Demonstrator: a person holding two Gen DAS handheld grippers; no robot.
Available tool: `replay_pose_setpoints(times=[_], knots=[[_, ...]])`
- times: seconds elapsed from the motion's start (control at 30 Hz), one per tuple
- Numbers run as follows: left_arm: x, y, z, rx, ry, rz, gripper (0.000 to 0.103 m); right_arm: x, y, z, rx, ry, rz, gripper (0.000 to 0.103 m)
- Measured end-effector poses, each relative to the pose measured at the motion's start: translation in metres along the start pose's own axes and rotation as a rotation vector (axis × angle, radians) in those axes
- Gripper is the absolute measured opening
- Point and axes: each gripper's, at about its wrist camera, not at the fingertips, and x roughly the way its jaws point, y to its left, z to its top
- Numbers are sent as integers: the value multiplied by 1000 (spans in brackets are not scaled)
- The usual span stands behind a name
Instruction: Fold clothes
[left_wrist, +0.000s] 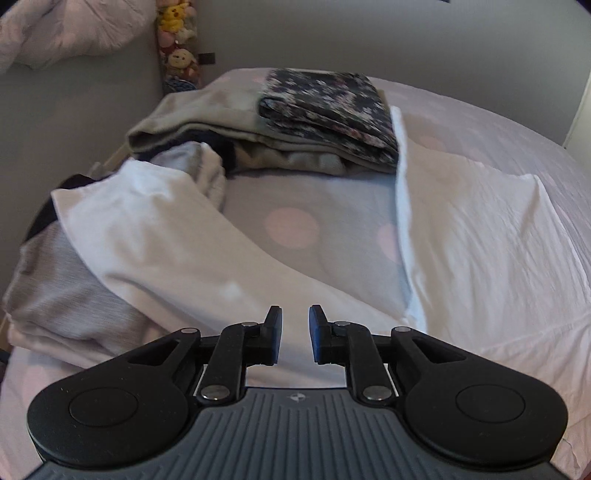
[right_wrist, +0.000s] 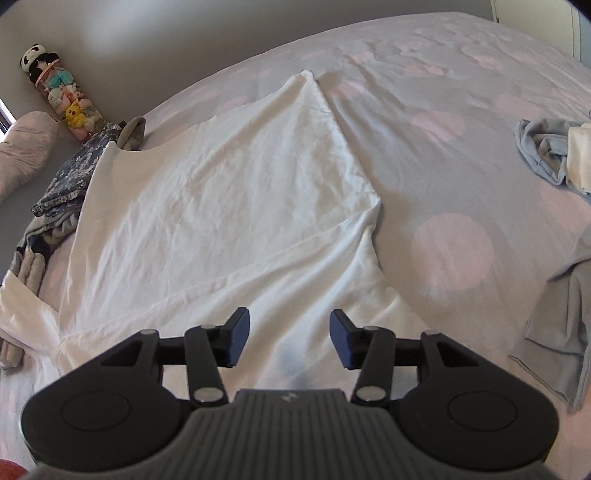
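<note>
A white shirt (right_wrist: 229, 206) lies spread and partly folded on the dotted bedsheet (right_wrist: 450, 243); in the left wrist view the same white shirt (left_wrist: 472, 236) lies at right, one long edge turned up. My left gripper (left_wrist: 295, 334) hovers above the white cloth's near end, its jaws a narrow gap apart with nothing between them. My right gripper (right_wrist: 290, 339) stands open over the shirt's near edge, also holding nothing. A stack of folded clothes (left_wrist: 325, 118), dark floral piece on top, sits at the far side of the bed.
A loose pile of white and grey garments (left_wrist: 122, 236) lies at left. Grey clothes (right_wrist: 550, 155) and another grey piece (right_wrist: 557, 332) lie at the right of the bed. Plush toys (right_wrist: 62, 96) stand in the corner by the wall, a pink quilt (left_wrist: 62, 33) beside them.
</note>
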Motion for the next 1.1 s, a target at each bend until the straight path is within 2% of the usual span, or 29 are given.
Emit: replay_pose_setpoints(times=[0.13,0.2,0.33,0.47,0.63,0.77,0.87,1.0,1.1], knots=[[-23,49,15,-24,-22,56,19,-6,14,-22,-101,-96,-112,58],[-29,69,21,-18,-28,77,20,-6,14,-26,-105,-111,-114,58],[-30,100,31,-24,-41,98,29,-3,15,-22,-85,-141,-156,58],[-11,124,36,-45,-41,95,30,8,28,-26,-160,-109,-231,59],[11,150,35,-73,-43,89,32,15,36,-29,-213,-82,-258,62],[24,174,33,-132,-69,99,44,20,41,-31,-235,-76,-291,63],[33,193,34,-207,-91,91,44,25,47,-32,-265,-72,-310,63],[45,211,39,-309,-111,27,43,30,53,-34,-296,-57,-325,63],[60,213,43,-318,-91,37,35,33,53,-34,-298,-47,-333,63]])
